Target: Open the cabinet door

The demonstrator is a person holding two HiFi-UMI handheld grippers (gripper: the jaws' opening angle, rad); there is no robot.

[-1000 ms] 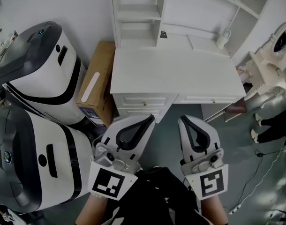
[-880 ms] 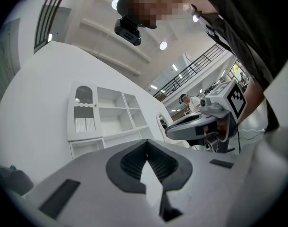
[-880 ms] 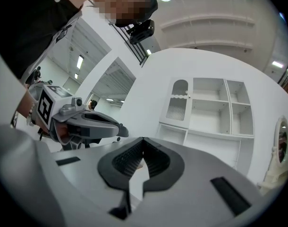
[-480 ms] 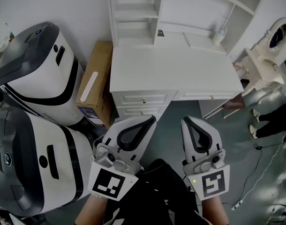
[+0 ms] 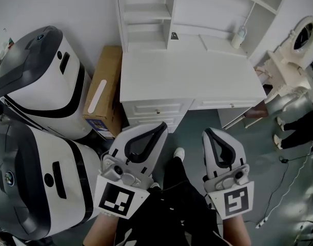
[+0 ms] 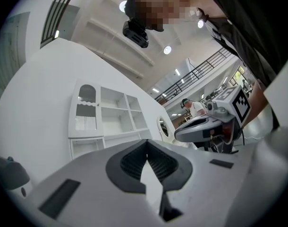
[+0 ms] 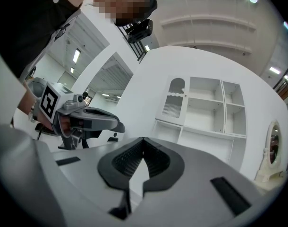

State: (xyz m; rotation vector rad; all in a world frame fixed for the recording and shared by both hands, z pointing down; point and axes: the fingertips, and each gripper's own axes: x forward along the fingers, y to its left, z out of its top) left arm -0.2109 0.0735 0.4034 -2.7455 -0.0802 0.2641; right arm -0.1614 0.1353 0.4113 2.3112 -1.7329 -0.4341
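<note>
A white desk [image 5: 190,78] with a shelf hutch [image 5: 146,14] stands against the wall ahead of me. The hutch's small door with an arched slatted panel [image 6: 86,109] is at its upper left and is closed; it also shows in the right gripper view [image 7: 174,98]. Below the desktop sit closed drawers [image 5: 157,109]. My left gripper [image 5: 162,126] and right gripper [image 5: 210,132] are held side by side short of the desk, both shut and holding nothing. Each one's jaw tips meet in its own view, the left gripper [image 6: 146,143] and the right gripper [image 7: 142,141].
Two big white-and-black machines [image 5: 43,81] [image 5: 33,183] crowd the left side. A cardboard box [image 5: 105,86] leans between them and the desk. A small bottle [image 5: 240,36] stands on the desk. A vanity with a round mirror [image 5: 300,35] and a person's legs [image 5: 300,132] are on the right.
Both grippers have stayed almost where they were, still shut. A shoe has come into sight on the floor between them.
</note>
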